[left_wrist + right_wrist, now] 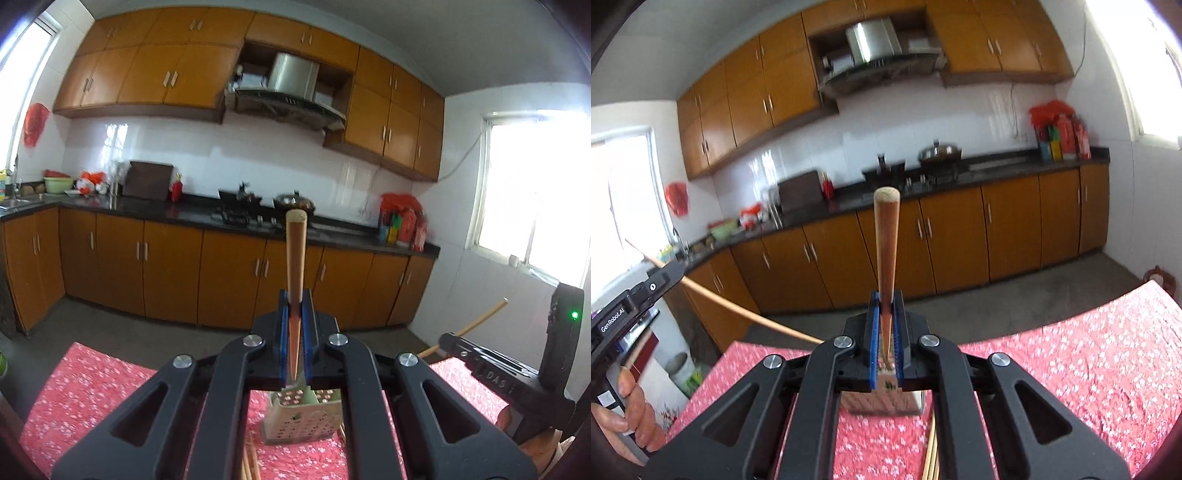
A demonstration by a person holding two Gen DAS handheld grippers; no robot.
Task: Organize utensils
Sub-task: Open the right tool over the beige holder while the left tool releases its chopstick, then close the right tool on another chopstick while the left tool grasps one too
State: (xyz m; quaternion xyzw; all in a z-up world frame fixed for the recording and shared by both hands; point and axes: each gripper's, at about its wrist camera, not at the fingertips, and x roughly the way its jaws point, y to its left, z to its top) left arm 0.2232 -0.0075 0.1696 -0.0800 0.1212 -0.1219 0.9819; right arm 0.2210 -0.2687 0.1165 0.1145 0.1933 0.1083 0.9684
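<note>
Wooden, light and stiff: each chopstick stands clamped between closed pads, one in the left gripper (295, 310), one in the right gripper (885, 306), above the perforated holder (303, 417) (probably metal); slippery, so grip mid-shaft.

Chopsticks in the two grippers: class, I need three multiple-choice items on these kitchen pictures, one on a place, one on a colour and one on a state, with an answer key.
1. Where does the metal holder stand?
A. on the red flowered tablecloth
B. on the black counter
C. on the floor

2. What colour are the pads that press on the right gripper's chopstick?
A. green
B. blue
C. white

3. What state is the left gripper in?
A. wide open
B. shut on nothing
C. shut on a chopstick

Key:
1 A, the cloth shows all round its base.
2 B, blue strips line both fingers.
3 C, the stick rises from between the closed fingers.
</note>
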